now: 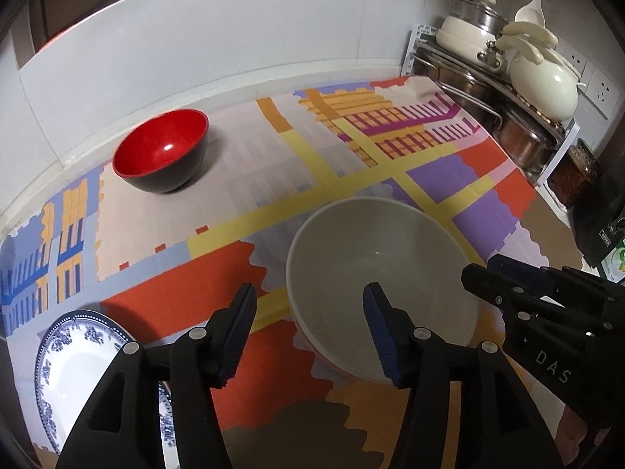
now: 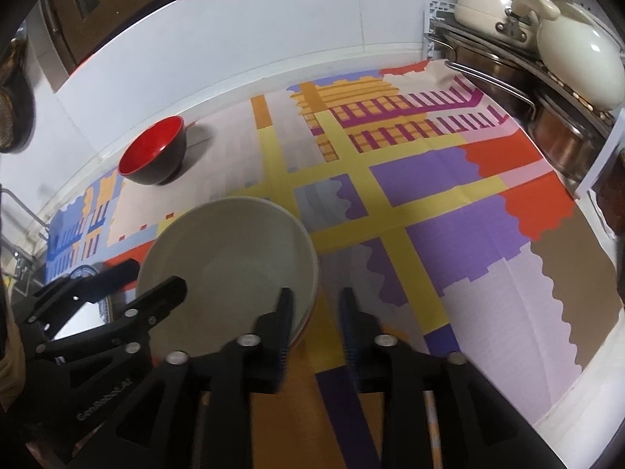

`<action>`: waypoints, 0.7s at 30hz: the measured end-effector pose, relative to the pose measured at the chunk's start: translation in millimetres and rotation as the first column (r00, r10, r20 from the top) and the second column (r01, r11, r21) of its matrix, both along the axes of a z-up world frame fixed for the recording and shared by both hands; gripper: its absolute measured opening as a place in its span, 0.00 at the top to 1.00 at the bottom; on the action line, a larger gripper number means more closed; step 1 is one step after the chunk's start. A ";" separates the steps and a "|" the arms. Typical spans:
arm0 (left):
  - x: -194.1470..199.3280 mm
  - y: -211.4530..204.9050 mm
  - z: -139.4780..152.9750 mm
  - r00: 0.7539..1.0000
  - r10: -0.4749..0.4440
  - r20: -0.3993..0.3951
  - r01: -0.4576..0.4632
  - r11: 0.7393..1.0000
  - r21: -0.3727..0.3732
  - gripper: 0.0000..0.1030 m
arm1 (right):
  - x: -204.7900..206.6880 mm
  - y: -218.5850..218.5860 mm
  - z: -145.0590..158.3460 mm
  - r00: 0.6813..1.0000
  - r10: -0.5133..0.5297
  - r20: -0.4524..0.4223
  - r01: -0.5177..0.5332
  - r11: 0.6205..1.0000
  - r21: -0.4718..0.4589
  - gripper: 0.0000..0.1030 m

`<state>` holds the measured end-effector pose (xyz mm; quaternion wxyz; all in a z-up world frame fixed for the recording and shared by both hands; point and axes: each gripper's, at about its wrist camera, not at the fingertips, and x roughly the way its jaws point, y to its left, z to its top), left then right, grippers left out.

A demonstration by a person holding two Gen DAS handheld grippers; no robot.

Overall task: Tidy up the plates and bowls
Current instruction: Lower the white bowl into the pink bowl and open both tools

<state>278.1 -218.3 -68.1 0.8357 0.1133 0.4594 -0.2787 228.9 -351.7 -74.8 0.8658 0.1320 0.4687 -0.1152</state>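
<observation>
A large cream bowl (image 1: 384, 269) stands on the patterned mat; it also shows in the right wrist view (image 2: 230, 250). My left gripper (image 1: 310, 332) is open, its right finger inside the bowl and its left finger outside the near-left rim. My right gripper (image 2: 316, 324) is open, straddling the bowl's near-right rim; it shows in the left wrist view (image 1: 484, 273) too. A red bowl with a black outside (image 1: 162, 150) stands at the far left, also in the right wrist view (image 2: 154, 150). A blue-and-white plate (image 1: 78, 367) lies at the near left.
A colourful patterned mat (image 2: 429, 203) covers the counter. A metal rack (image 1: 519, 117) with steel pots, cream pots and a ladle stands at the far right. A white tiled wall (image 1: 218, 39) runs along the back. A dark box (image 1: 605, 226) sits at the right edge.
</observation>
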 end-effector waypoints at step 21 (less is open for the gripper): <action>7.8 59.5 55.2 0.989 0.095 0.117 -0.084 0.992 -0.095 0.29 | 8.2 43.0 46.3 0.990 0.086 0.111 -0.082 0.996 -0.036 0.71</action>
